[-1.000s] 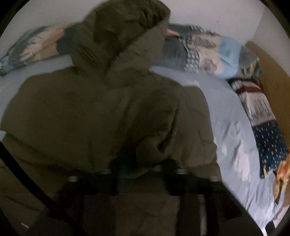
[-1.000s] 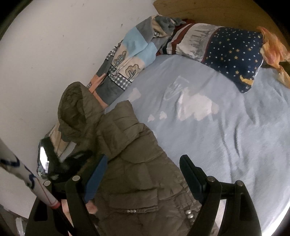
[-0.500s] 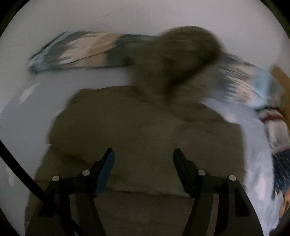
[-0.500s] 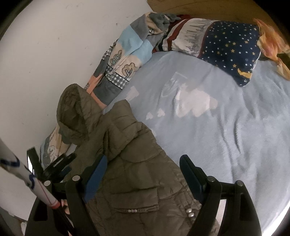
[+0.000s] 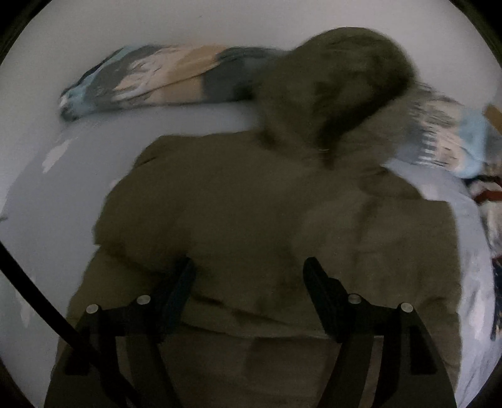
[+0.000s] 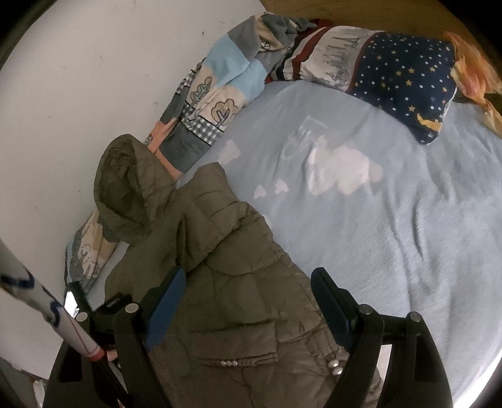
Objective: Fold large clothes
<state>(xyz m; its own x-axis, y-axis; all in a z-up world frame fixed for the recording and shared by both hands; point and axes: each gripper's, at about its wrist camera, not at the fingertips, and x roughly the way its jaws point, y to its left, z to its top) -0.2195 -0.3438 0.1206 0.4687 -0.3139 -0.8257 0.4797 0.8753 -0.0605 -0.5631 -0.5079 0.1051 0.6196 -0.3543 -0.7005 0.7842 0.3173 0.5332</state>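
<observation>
Currently, in the left wrist view, the left gripper (image 5: 248,273) is hovering over the olive hooded jacket (image 5: 266,226), which is lying spread on the light blue bed sheet (image 5: 47,219). Its jaws have just been opening and are standing apart with nothing pinched between them; jacket fabric is showing in the gap beneath. The hood (image 5: 342,84) is lying against a patchwork blanket (image 5: 150,78) along the white wall (image 5: 219,25).

In the right wrist view, the right gripper (image 6: 248,288) is hanging above the jacket (image 6: 226,282) with its fingers spread wide, gripping nothing. The hood (image 6: 125,188) is resting beside the patchwork blanket (image 6: 213,100). A star-patterned pillow (image 6: 404,81) is lying well apart at the head of the sheet (image 6: 392,235). The left gripper (image 6: 94,307) is partly showing at the lower left edge.
</observation>
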